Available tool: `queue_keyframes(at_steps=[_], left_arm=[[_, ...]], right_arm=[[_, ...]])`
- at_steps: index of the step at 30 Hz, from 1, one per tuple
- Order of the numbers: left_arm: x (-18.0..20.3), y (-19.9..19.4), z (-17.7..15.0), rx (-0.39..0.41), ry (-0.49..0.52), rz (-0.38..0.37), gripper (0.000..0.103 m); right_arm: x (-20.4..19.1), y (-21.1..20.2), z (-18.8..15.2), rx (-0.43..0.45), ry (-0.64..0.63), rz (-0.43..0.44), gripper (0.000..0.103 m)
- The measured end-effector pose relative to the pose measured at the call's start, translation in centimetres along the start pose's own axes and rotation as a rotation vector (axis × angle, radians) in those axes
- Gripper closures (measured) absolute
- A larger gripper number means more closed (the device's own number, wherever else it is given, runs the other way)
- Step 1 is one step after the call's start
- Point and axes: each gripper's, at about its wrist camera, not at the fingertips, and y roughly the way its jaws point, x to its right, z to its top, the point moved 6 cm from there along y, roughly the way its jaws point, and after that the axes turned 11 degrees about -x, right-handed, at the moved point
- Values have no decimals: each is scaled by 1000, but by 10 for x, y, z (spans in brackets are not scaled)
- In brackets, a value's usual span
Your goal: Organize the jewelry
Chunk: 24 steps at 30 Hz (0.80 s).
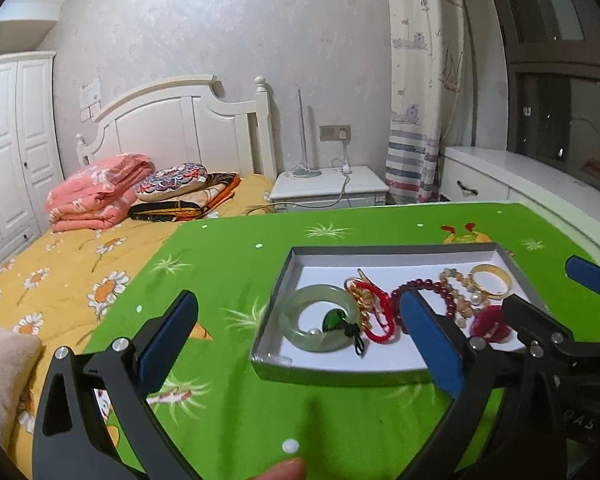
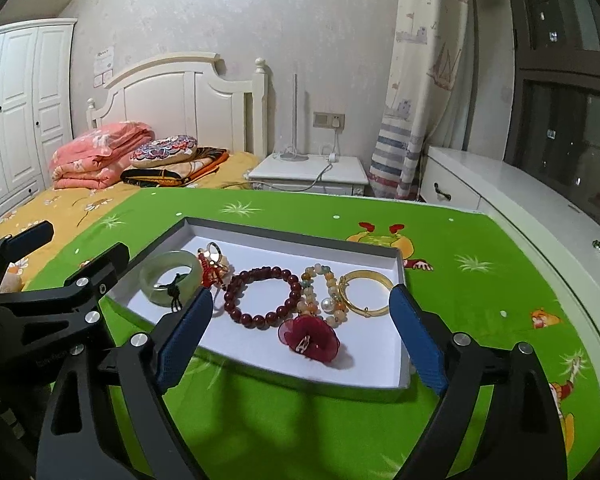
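The left gripper (image 1: 300, 332) hangs wide open over the green surface (image 1: 228, 264). Its right finger crosses the near edge of a grey tray (image 1: 276, 284) — inside lie a jade bangle (image 1: 320, 317), red cord bracelet (image 1: 378, 314), dark red beads (image 1: 440, 294) and gold bangle (image 1: 492, 280).

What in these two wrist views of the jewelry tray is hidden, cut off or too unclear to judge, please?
- Left wrist view: the left gripper's finger covers part of the dark red bead bracelet.
- Right wrist view: the right gripper's finger hides the red cord bracelet's lower part.
- Both views: the pendant's detail is too small.
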Motion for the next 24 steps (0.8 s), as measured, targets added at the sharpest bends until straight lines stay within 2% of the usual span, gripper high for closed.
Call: queue_keyframes(at_steps=[10, 24], left_arm=[[1, -22, -18, 14, 19, -35, 5], [-3, -19, -28, -12, 5, -49, 5]], right_arm=[[11, -26, -17, 17, 16, 12, 19], [7, -26, -23, 12, 13, 13, 19]])
